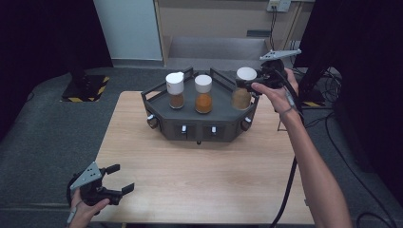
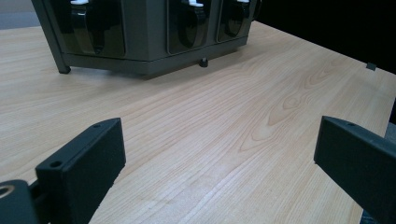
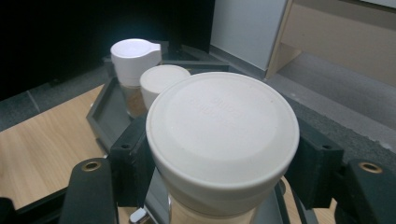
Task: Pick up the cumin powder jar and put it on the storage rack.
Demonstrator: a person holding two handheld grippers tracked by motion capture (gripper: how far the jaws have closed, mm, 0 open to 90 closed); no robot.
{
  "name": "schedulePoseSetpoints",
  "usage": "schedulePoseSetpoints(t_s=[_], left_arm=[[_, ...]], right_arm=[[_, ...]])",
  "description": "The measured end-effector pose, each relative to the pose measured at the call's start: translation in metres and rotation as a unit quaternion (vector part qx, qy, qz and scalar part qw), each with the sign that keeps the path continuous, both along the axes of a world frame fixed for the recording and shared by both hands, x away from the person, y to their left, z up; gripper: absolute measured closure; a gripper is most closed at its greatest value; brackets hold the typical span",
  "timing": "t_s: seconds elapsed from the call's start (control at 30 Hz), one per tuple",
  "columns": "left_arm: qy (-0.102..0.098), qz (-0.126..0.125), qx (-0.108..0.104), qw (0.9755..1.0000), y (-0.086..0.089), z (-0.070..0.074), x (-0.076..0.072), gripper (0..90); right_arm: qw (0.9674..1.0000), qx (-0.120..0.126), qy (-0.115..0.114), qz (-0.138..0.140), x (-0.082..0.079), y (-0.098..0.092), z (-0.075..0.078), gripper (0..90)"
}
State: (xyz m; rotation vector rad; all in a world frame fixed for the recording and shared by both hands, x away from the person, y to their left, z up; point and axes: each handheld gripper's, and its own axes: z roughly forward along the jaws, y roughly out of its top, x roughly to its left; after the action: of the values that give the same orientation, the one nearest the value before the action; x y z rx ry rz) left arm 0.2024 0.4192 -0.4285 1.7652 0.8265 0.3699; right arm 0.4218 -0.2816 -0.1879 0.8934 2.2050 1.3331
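Spice jar [image 1: 242,90] with a white cap and pale brown contents is clamped at its cap by the right gripper [image 1: 259,80], at the right end of the dark grey rack [image 1: 204,124]. In the right gripper view the two black jaws press against opposite sides of the broad white cap [image 3: 223,126], which sits squarely between them. Whether the jar's base rests on the rack's tray or hangs just above it cannot be told. The person's right hand [image 1: 278,90] grips that gripper from the right, the forearm running down to the bottom edge of the high view.

Beyond the held jar, two more jars stand upright in the rack: a middle jar [image 1: 203,94] with orange powder and a flat white cap, and a left jar [image 1: 175,90] with darker brown powder and a spouted white cap. Both also show behind the held cap in the right gripper view.

Left gripper [image 1: 119,179] lies well apart from the rack, near the front left corner of the wooden table [image 1: 199,180], held in the left hand [image 1: 85,211]. Its jaws stand wide apart with bare tabletop between them, pointing toward the rack's front.
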Motion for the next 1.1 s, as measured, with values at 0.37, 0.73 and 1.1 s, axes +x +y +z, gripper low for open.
schedulePoseSetpoints(t_s=[0.37,0.73,1.1], left_arm=[[0.001,0.002,-0.001,1.0,0.001,-0.001,0.0,0.8],[0.002,0.003,0.002,1.0,0.001,0.0,0.0,0.8],[0.004,0.004,0.004,1.0,0.0,0.0,0.001,0.8]], right_arm=[[0.9997,0.001,-0.007,-0.023,0.014,0.006,-0.009,34.1],[0.9996,0.005,-0.004,-0.027,0.029,0.013,-0.019,34.1],[0.9993,0.002,0.002,-0.036,0.037,0.019,-0.035,34.1]])
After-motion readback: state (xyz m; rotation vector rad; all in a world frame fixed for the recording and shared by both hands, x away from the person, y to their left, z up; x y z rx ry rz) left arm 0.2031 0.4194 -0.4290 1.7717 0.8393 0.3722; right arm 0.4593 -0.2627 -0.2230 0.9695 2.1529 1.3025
